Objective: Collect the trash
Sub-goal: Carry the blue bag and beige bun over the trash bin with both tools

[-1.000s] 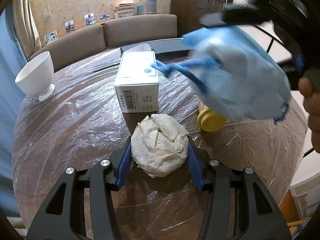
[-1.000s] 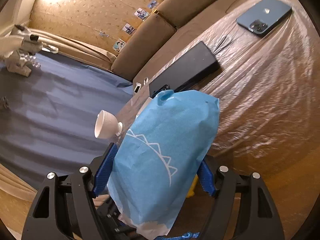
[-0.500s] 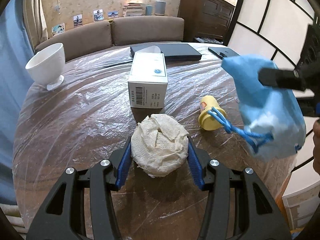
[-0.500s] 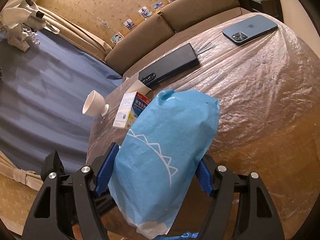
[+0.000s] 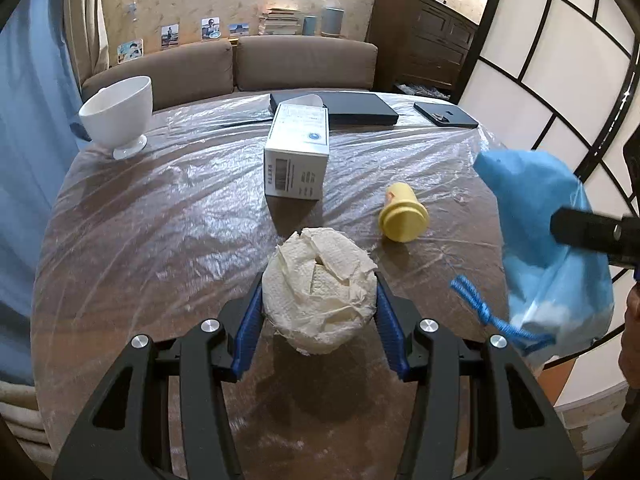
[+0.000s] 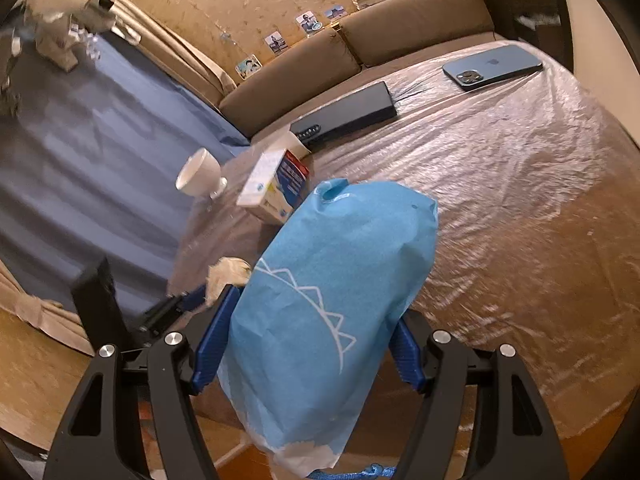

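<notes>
Both grippers (image 5: pixel 318 308) (image 6: pixel 306 344): blk frames, blue pads, silver screws.

The blue bag (image 6: pixel 332 300) hides part of the white box (image 6: pixel 272 188) at the table's (image 6: pixel 520 200) left edge, and the picture's bottom edge cuts its drawstring (image 6: pixel 352 473). In the left wrist view, the right gripper (image 5: pixel 592 232) is cut off at the right edge. The box's print is too small to read.

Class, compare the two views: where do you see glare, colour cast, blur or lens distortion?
Left wrist view: glare streaks on the plastic table cover, the screen frame bows from the fisheye, and the blue bag is slightly blurred. Right wrist view: a warm orange cast, with the table cover's near edge smeared.
</notes>
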### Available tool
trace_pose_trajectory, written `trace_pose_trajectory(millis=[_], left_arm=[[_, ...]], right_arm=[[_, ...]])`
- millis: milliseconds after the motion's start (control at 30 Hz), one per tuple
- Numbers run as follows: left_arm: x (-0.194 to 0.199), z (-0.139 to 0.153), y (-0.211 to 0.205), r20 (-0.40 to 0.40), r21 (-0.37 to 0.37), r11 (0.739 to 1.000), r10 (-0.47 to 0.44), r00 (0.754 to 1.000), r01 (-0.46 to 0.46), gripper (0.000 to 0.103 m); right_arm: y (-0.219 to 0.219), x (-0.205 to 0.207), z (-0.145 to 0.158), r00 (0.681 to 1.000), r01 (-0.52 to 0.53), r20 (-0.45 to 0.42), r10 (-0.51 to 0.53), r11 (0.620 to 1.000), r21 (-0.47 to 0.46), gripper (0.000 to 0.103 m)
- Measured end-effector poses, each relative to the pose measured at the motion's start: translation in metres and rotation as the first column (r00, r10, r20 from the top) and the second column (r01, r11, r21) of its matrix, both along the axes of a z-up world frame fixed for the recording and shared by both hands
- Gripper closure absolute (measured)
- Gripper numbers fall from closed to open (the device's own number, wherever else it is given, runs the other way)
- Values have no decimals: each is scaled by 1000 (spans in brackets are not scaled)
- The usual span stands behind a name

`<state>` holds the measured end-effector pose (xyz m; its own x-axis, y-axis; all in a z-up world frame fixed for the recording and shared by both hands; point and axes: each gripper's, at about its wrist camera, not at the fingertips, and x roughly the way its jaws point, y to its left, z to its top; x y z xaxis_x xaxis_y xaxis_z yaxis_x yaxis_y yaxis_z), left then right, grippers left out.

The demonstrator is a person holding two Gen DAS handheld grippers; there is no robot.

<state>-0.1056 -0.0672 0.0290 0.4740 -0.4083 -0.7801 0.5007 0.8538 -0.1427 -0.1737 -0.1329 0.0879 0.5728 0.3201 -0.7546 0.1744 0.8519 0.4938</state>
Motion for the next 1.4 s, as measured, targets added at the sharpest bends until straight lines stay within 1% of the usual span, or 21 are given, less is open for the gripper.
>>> trace_pose_trajectory(millis=[167, 333, 867, 1067, 1400], left_arm=[[-13, 1, 4, -11, -4, 1000, 14, 1000, -14, 51], [-29, 3, 8, -15, -14, 999, 30, 999, -31, 51], [-86, 15, 14, -3, -24, 999, 46, 999, -46, 51], [-106, 17, 14, 10, -13, 999, 38, 999, -38, 51], [-135, 13, 16, -16, -20, 999, 39, 999, -40, 51]], right_arm=[[12, -17, -3, 999, -33, -14, 32, 996, -85, 35], [22, -31, -7, 998, -67, -25, 64, 987, -145, 35], [42, -68, -5, 984, -179, -12, 179, 973, -147, 36], [47, -83, -7, 976, -219, -22, 218, 964, -148, 36], [47, -108, -10, 966, -258, -41, 255, 957, -132, 36]])
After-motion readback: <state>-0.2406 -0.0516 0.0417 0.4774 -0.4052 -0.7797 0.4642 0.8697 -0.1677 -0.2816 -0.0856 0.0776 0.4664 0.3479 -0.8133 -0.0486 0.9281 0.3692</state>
